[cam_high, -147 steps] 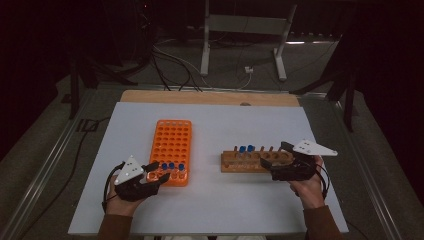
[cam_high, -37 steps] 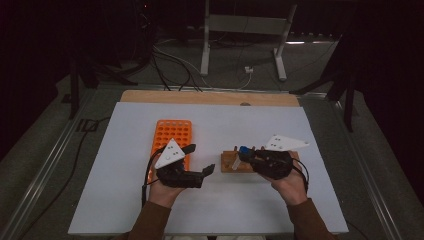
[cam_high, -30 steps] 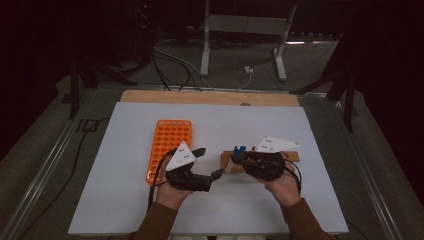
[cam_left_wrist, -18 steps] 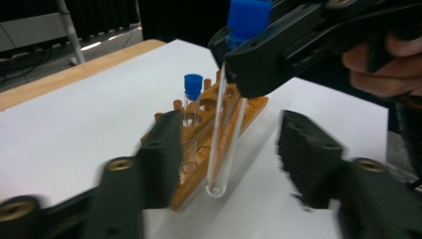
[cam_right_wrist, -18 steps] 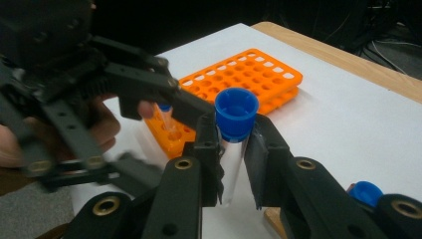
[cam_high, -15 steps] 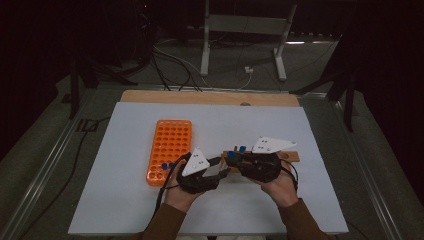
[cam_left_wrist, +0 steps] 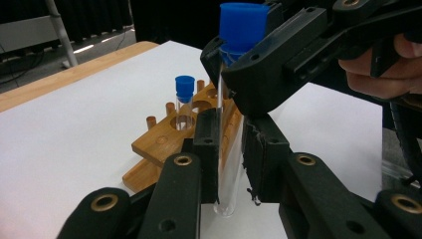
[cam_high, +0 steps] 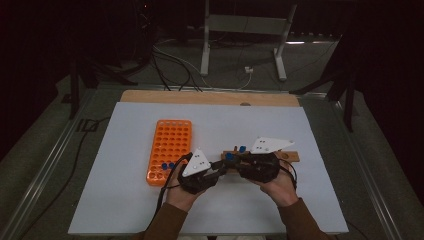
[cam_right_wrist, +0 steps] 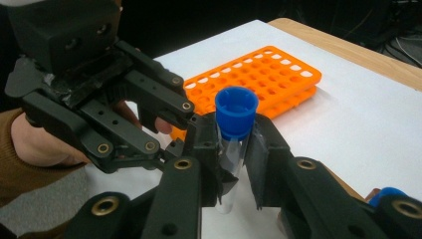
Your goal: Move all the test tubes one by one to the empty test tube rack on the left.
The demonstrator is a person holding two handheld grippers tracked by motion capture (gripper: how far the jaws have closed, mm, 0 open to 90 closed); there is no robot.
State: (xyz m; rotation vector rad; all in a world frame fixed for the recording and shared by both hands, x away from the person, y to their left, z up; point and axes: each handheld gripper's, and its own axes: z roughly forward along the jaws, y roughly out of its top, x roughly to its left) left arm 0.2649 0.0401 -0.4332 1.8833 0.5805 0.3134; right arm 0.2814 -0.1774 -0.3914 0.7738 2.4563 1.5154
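Two blue-capped tubes sat at the 6 o'clock end of the orange rack (cam_high: pixel 169 150). The left gripper (cam_high: pixel 216 171) was closing narrow around the clear tube (cam_left_wrist: pixel 230 164), low down. The right gripper (cam_high: pixel 241 167) pinched the same tube near its blue cap (cam_right_wrist: pixel 236 112). This looked like a hand-over, half done. At 3 o'clock, the wooden rack (cam_high: pixel 290 157) kept more tubes, so work remained. Nothing blocked the way.
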